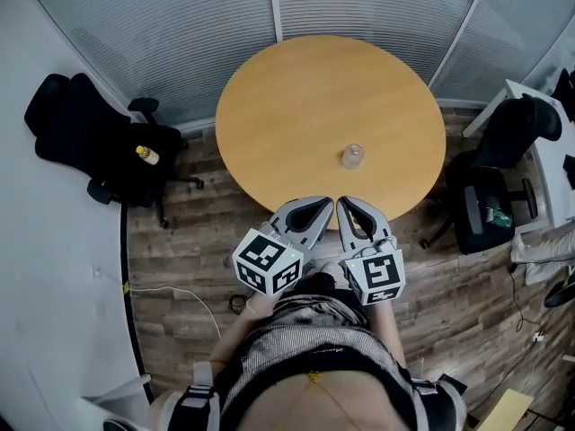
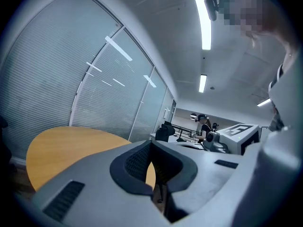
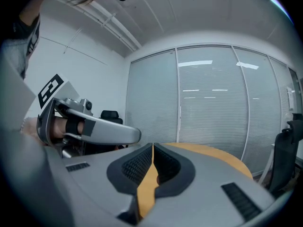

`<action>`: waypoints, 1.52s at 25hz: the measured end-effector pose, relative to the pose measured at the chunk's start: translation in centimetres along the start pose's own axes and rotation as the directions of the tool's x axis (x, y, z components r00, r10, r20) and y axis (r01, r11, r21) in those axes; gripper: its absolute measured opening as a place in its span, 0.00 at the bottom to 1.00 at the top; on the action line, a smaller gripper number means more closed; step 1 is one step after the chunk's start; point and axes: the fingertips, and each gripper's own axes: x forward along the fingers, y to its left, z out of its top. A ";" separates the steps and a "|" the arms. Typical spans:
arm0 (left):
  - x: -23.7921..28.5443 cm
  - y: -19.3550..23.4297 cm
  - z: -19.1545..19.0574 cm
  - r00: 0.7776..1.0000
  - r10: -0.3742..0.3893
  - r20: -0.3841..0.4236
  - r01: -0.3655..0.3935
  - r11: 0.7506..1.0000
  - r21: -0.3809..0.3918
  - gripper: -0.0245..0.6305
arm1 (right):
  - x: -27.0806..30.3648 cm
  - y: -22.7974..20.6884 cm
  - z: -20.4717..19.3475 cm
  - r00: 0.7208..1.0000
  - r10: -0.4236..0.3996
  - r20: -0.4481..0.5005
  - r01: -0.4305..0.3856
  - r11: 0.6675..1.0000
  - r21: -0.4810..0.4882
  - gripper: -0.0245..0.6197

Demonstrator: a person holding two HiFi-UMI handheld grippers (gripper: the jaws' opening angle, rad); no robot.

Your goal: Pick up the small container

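Note:
The small clear container (image 1: pixel 352 156) stands upright on the round wooden table (image 1: pixel 296 97), on its near right part. My two grippers hover side by side at the table's near edge, short of the container. The left gripper (image 1: pixel 324 204) has its jaws together with nothing between them, and its fingertips (image 2: pixel 152 144) meet over the tabletop (image 2: pixel 71 145). My right gripper (image 1: pixel 343 203) is shut and empty too, its pads closed in the right gripper view (image 3: pixel 152 146). Neither gripper view shows the container.
A black office chair (image 1: pixel 99 137) with a yellow bottle (image 1: pixel 147 155) on it stands left of the table. Another chair (image 1: pixel 490 196) and a white desk (image 1: pixel 548 164) are on the right. Glass walls with blinds (image 1: pixel 269 7) stand behind. A person (image 2: pixel 204 126) sits far off.

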 end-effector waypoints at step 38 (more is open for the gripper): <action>8.9 0.8 -0.6 0.998 0.064 -0.001 -0.064 0.997 -0.041 0.05 | 1.8 -8.9 -1.8 0.998 0.056 -0.027 -0.056 0.998 -0.002 0.08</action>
